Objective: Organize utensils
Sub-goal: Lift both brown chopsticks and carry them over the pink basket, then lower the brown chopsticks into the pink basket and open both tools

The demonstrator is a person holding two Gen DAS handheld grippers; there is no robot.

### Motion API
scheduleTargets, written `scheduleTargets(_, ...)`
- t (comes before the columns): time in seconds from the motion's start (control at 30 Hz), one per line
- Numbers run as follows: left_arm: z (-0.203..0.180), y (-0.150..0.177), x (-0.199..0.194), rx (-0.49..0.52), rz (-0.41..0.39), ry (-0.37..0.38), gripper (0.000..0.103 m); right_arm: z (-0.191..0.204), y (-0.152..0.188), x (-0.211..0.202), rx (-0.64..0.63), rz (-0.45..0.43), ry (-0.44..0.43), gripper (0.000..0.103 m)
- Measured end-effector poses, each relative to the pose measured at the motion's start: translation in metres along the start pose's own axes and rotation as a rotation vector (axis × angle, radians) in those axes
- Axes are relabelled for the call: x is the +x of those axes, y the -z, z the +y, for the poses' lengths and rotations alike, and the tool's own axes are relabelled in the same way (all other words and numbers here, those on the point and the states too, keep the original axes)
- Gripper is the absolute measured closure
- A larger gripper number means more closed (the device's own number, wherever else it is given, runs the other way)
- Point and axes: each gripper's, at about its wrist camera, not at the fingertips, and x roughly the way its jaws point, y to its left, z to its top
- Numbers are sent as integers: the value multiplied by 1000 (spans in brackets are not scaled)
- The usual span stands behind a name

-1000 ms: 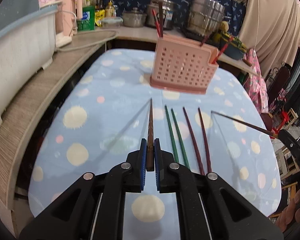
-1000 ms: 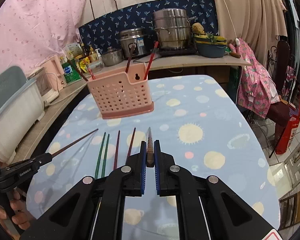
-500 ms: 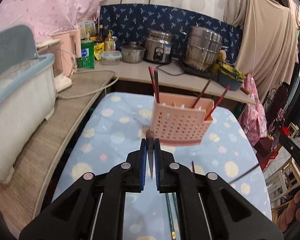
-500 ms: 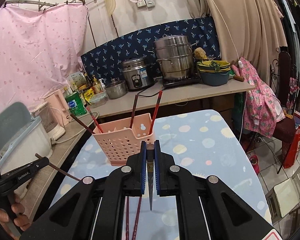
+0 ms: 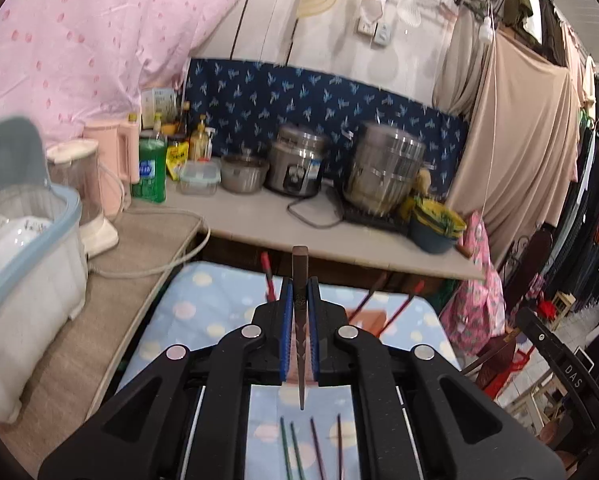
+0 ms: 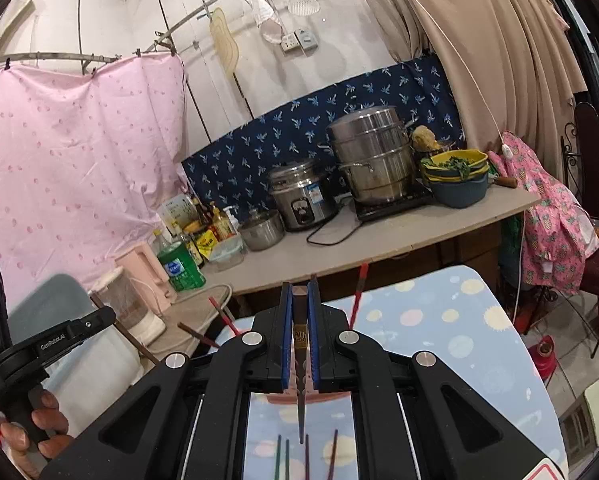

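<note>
My left gripper (image 5: 299, 280) is shut on a dark brown chopstick (image 5: 299, 272), held upright with its thin tip hanging down. My right gripper (image 6: 299, 286) is shut on a matching dark brown chopstick (image 6: 299, 308), also upright. The pink utensil basket (image 5: 373, 320) is mostly hidden behind the left gripper's fingers; red chopsticks (image 5: 268, 276) stick out of it. Two green chopsticks (image 5: 287, 446) and two maroon chopsticks (image 5: 327, 446) lie on the blue dotted tablecloth (image 5: 207, 308) below. They also show in the right wrist view, green (image 6: 282, 456) and maroon (image 6: 333, 452). The left gripper shows at the left in the right wrist view (image 6: 79, 322).
A counter (image 5: 259, 216) behind the table holds a rice cooker (image 5: 299, 166), a steel steamer pot (image 5: 387, 172), a green bottle (image 5: 152, 170) and a blender (image 5: 85, 184). A lidded dish bin (image 5: 23, 248) stands at the left. Chairs and hanging clothes (image 5: 479, 284) are at the right.
Both grippers have tilted upward and risen, each with its chopstick. The chopsticks now hang upright, and the basket has dropped behind the fingers in both views.
</note>
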Motion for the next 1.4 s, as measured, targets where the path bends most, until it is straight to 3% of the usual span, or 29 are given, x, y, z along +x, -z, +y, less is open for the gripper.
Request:
scheduleTargets(0.23, -11, -45, 10, -18, -115, 0, 96, 12, -41, 31, 21, -87, -22, 96)
scheduleTargets(0.37, -13, -56, 28, -15, -138, -21, 96, 11, -50, 53, 29, -101, -7, 96)
scheduleTargets(0.77, -1, -24, 87, -24, -17, -53, 96, -5, -18, 117, 13, 16, 57, 96)
scheduleTargets(1.07, 7, -5, 109, -34, 52, -72, 95, -13, 2, 132, 15, 75, 70, 94)
scheduleTargets(1.13, 9, -3, 110, -34, 59, -85, 90, -13, 3, 128, 18, 74, 71, 92)
scheduleTargets(1.27, 11, 2, 107, -39, 63, -101, 69, -12, 1, 117, 22, 63, 64, 90)
scheduleTargets(1.4, 11, 7, 100, -37, 64, -106, 68, -10, 3, 104, 24, 56, 54, 87)
